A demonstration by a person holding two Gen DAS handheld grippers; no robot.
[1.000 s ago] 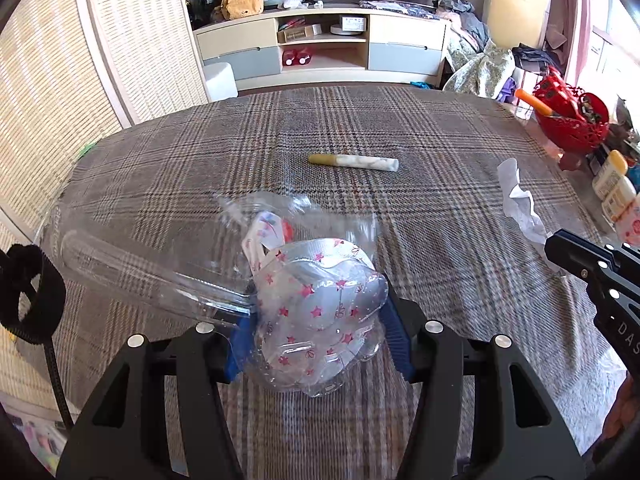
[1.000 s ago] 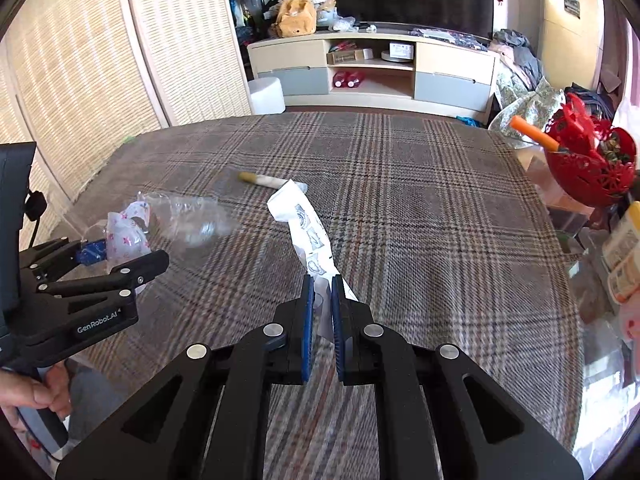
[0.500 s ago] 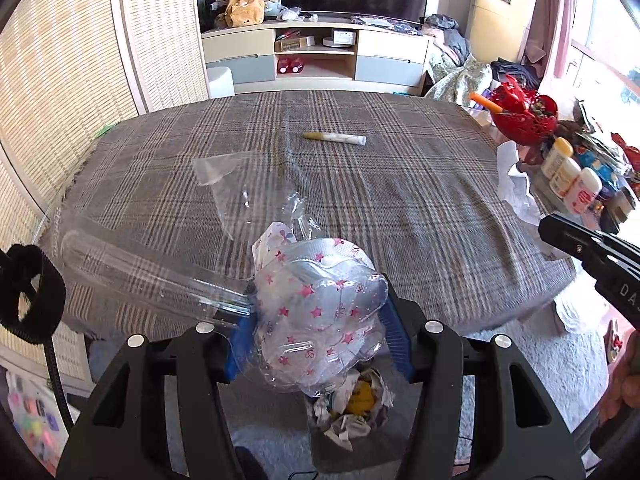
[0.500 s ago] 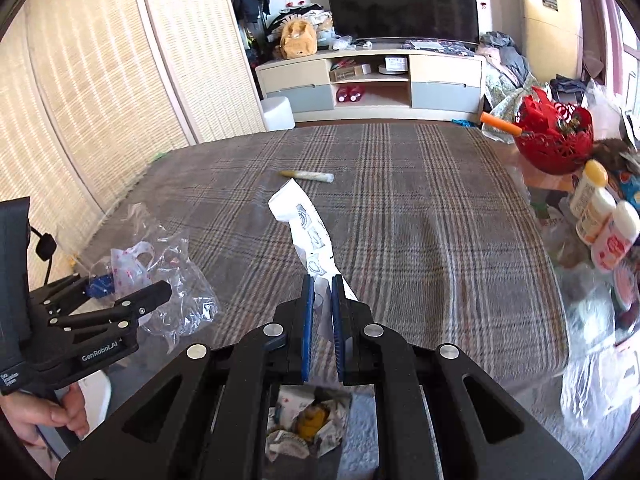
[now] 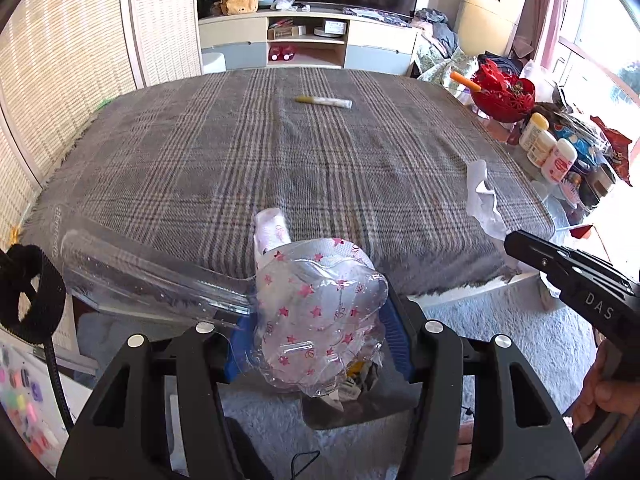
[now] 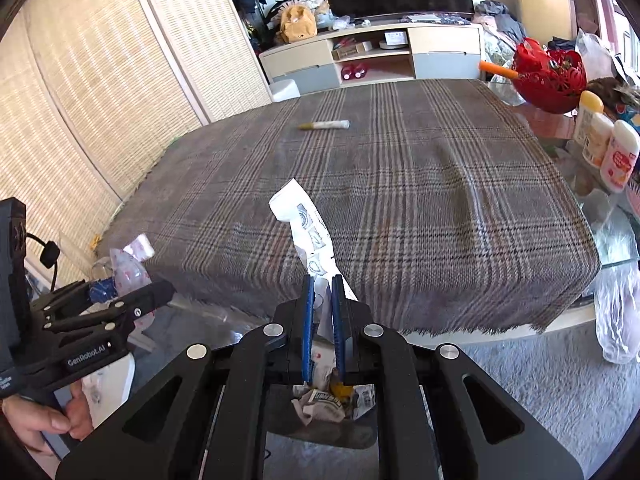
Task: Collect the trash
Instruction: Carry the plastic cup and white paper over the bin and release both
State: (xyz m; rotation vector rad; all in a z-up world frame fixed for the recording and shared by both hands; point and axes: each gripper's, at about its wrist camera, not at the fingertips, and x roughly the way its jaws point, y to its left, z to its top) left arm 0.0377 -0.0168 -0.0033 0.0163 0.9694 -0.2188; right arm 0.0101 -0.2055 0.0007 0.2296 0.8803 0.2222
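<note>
Fingers of the left gripper clamp crumpled clear star-printed plastic packaging, hiding most of the dark trash bin below. The right gripper pinches a white printed paper strip; its lower end is hidden.

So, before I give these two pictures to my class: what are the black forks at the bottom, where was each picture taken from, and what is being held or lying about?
No robot here: a person holds a two-finger gripper in each hand, and a camera on each looks along its fingers. In the left camera's picture, the left gripper is shut on a clear plastic wrapper with pink stars. In the right camera's picture, the right gripper pinches a white paper strip. Both hang past the edge of the plaid-covered table, above a bin already holding crumpled rubbish. One small tube lies on the cloth.
</note>
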